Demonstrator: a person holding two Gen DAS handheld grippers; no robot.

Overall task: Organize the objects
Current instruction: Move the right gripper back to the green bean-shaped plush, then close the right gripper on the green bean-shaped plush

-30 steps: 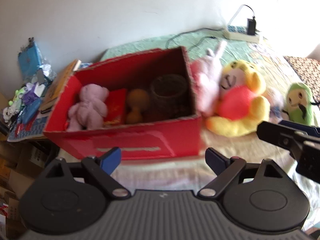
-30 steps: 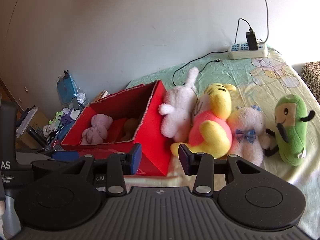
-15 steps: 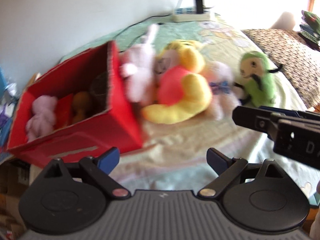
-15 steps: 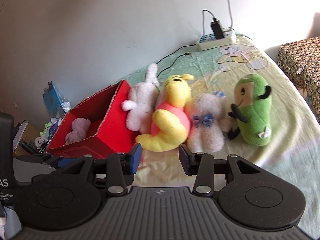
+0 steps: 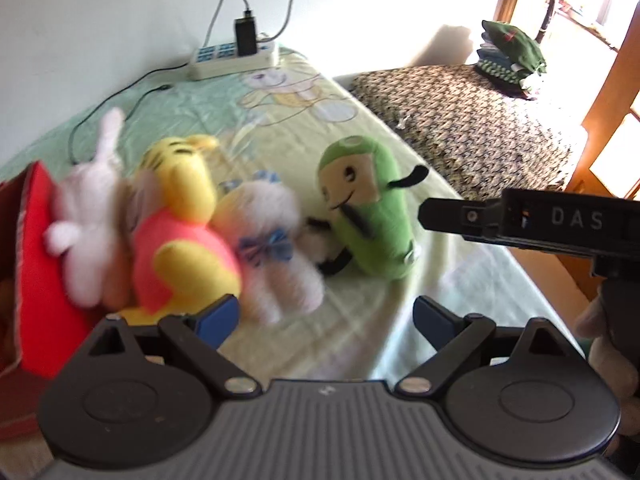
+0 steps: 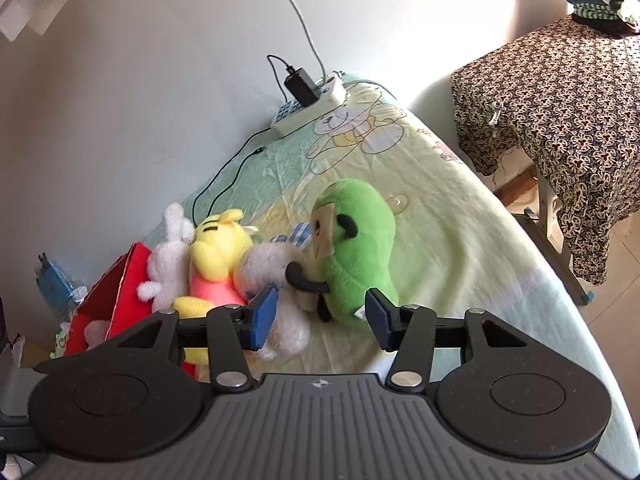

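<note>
Several plush toys lie in a row on the bed: a white rabbit (image 5: 90, 216), a yellow bear in a pink shirt (image 5: 180, 236), a white teddy with a blue bow (image 5: 268, 240) and a green plush (image 5: 368, 208). A red box (image 5: 34, 264) stands at their left. My left gripper (image 5: 326, 318) is open and empty, short of the toys. My right gripper (image 6: 322, 316) is open and empty, its jaws either side of the bottom of the green plush (image 6: 356, 252), close to it. The white teddy (image 6: 272, 280), the bear (image 6: 216, 264), the rabbit (image 6: 168, 264) and the box (image 6: 120, 292) lie to its left.
A power strip (image 5: 232, 54) with a charger and cables lies at the bed's far edge by the wall. A table with a patterned cloth (image 6: 560, 92) and folded clothes (image 5: 508, 56) stands to the right. The bed edge drops off at right (image 6: 560, 280).
Both views have swung right, from the red box to the plush toys. My right gripper has opened wider and come close to the green plush. The left stays open.
</note>
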